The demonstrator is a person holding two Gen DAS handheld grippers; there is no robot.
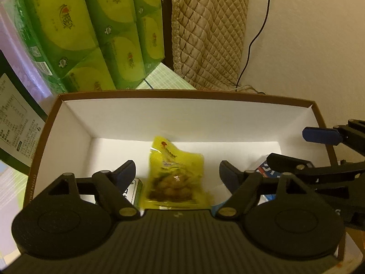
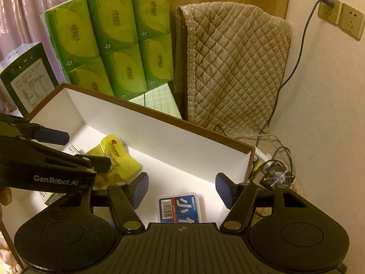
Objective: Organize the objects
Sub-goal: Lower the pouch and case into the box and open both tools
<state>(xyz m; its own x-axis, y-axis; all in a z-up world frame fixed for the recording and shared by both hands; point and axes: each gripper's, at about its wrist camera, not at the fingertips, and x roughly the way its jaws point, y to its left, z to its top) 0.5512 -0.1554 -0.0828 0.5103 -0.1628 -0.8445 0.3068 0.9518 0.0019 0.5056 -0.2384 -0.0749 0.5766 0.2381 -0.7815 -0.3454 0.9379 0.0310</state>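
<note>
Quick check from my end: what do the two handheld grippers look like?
Both are matte black plastic with ribbed bodies, round pivot housings and brass-coloured pins. Left gripper and right gripper carry dark blue finger pads. White "GenRobot.AI" lettering marks the left one.

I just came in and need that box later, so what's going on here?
A person is sorting small items into the white-lined box with a handheld gripper in each hand. The left gripper hangs over the box with its jaws open; the yellow snack packet appears blurred between them, seemingly just let go. The right gripper, jaws also open, hovers above a blue and white card pack lying on the box floor. A small green box lies beside the packet.
</note>
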